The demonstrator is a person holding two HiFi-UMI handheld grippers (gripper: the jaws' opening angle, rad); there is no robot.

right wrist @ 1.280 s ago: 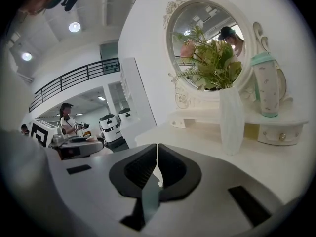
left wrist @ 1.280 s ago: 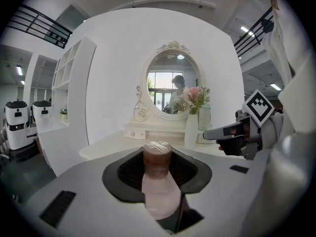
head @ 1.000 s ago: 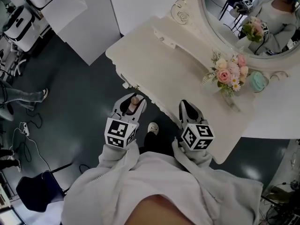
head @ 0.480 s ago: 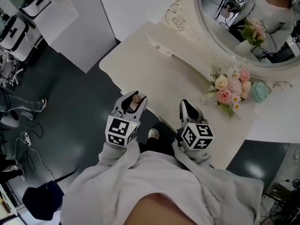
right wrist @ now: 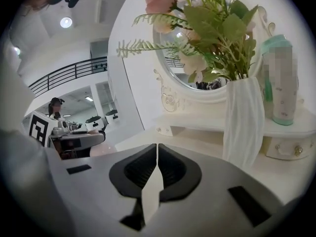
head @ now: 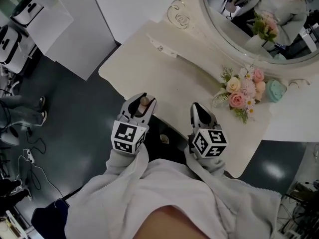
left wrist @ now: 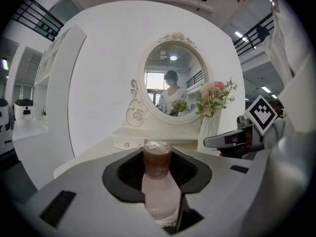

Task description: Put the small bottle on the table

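bottle (left wrist: 159, 191) sits clamped in left hand-held gripper (head: 141, 103); right hand-held gripper (right wrist: 157, 151) closed, empty.

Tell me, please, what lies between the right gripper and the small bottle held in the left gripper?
Only a bare strip of table near its front edge lies between the right gripper and the small bottle, seen in the head view.

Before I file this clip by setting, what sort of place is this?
Likely a staged bedroom corner in a lab or showroom: a white dressing table with an oval mirror and flowers stands on a dark, open floor.
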